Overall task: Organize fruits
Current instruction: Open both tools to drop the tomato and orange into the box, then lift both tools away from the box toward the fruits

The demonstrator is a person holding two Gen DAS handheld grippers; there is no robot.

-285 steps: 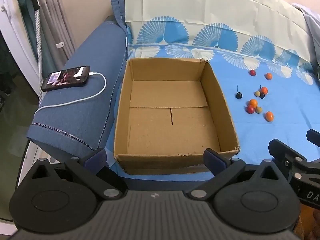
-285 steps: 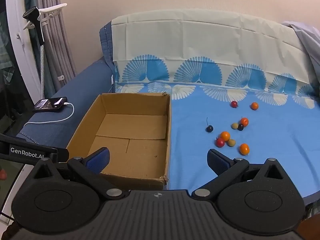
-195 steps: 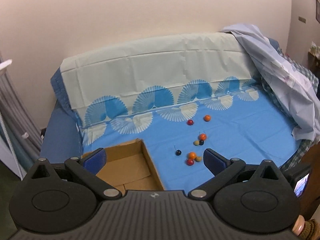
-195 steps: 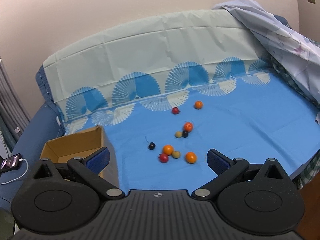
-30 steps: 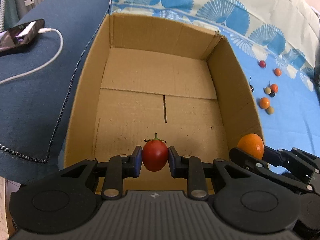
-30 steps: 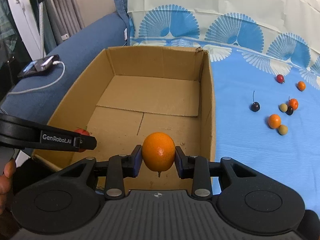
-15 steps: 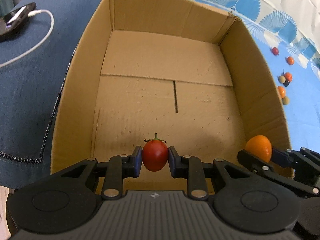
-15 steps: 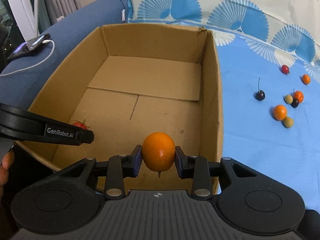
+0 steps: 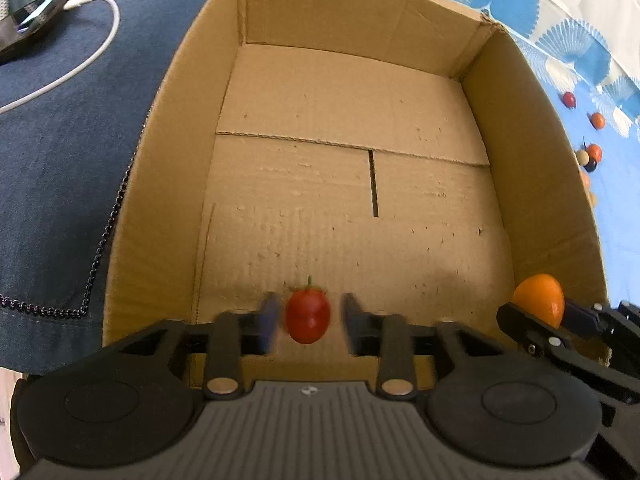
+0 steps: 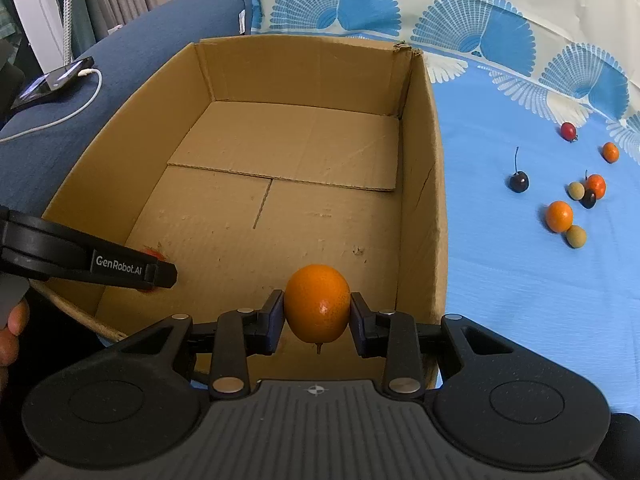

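Note:
An open cardboard box (image 9: 160, 128) stands on the blue sheet; it also shows in the right wrist view (image 10: 420, 184). My left gripper (image 9: 307, 316) is over the box's near end, its blurred fingers parted from a red cherry tomato (image 9: 308, 314) between them. My right gripper (image 10: 317, 312) is shut on an orange kumquat (image 10: 317, 306) over the box's near right part; the kumquat also shows in the left wrist view (image 9: 539, 299). In the right wrist view the left gripper's finger (image 10: 100, 264) hides most of the tomato (image 10: 154, 255).
Several small fruits lie on the blue sheet right of the box: a dark cherry (image 10: 519, 181), an orange one (image 10: 559, 216), a red one (image 10: 568, 131), tan ones (image 10: 576, 236). A phone (image 9: 36, 20) on a white cable rests on the dark blue armrest at the left.
My left gripper's fingers have parted from the tomato; they were shut on it half a second ago. Both grippers have come lower over the box. The right still holds the kumquat.

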